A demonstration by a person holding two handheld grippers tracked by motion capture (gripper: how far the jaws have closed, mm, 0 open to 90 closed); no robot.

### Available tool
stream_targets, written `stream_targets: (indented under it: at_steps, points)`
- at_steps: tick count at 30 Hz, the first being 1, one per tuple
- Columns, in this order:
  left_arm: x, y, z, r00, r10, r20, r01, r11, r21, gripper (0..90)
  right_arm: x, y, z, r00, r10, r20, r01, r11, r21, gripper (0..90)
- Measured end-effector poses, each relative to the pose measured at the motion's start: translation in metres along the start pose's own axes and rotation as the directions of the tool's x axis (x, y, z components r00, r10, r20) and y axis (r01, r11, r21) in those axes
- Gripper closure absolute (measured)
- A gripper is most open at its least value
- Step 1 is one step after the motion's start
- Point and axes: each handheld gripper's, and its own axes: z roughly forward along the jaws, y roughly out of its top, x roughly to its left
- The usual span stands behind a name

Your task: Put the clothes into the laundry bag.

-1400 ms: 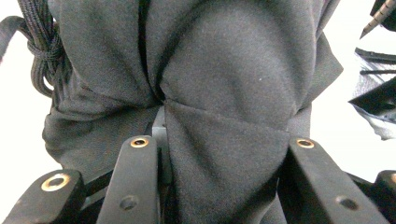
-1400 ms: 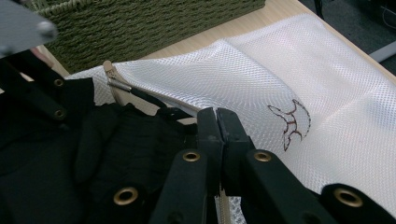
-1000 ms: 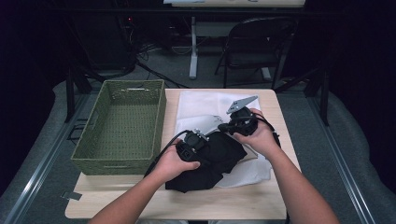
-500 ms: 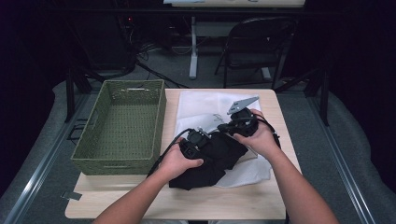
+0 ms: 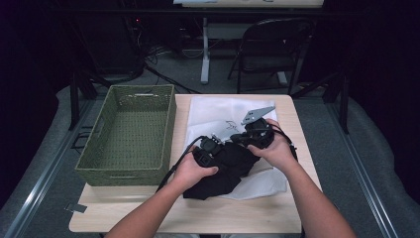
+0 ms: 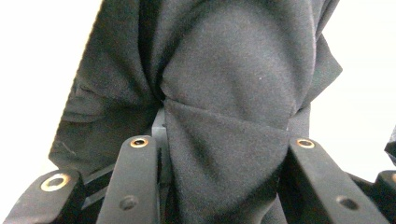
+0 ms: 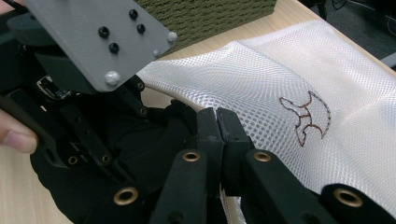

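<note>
Little has shifted since a second ago: both of my hands sit on the same spots at the middle of the table (image 5: 148, 215), and the black garment (image 5: 225, 171) looks bunched slightly tighter under them.

My left gripper (image 6: 219, 140) is grasping that black garment; in the left gripper view a thick fold of dark cloth fills the gap between the two jaws, which stand partly apart with the fabric pulled taut across them. In the high view this gripper (image 5: 210, 148) lies at about 9 o'clock of the bundle, with my left hand (image 5: 193, 171) wrapped around it.

My right gripper (image 7: 217, 116) is clenched, jaws pressed flat together. Its tips sit right at the edge where the black cloth meets the white mesh garment (image 7: 299, 84); I think a thin bit of fabric may be pinched there, but I cannot tell from this angle. In the high view it (image 5: 237, 139) lies at about 1 o'clock of the bundle, under my right hand (image 5: 272, 148).

The black garment lies on top of the white mesh garment (image 5: 218, 111), near the table's middle. The green woven basket (image 5: 131, 134) stands at 9 o'clock, just beside the mesh.
</note>
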Motion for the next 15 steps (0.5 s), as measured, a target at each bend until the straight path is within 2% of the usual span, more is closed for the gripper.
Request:
stream_targets:
  at_steps: [6, 15]
  points:
    - [0.002, 0.001, 0.005, 0.9998, -0.004, -0.021, 0.004, 0.9999, -0.009, 61.3, 0.002, -0.006, 0.000, 0.9999, 0.010, 0.002, -0.010, 1.000, -0.014, 89.3]
    - [0.004, 0.000, 0.010, 0.9993, -0.024, -0.029, 0.023, 0.9996, -0.016, 60.9, 0.002, -0.012, -0.001, 0.9996, 0.027, 0.006, -0.026, 0.999, -0.028, 89.3]
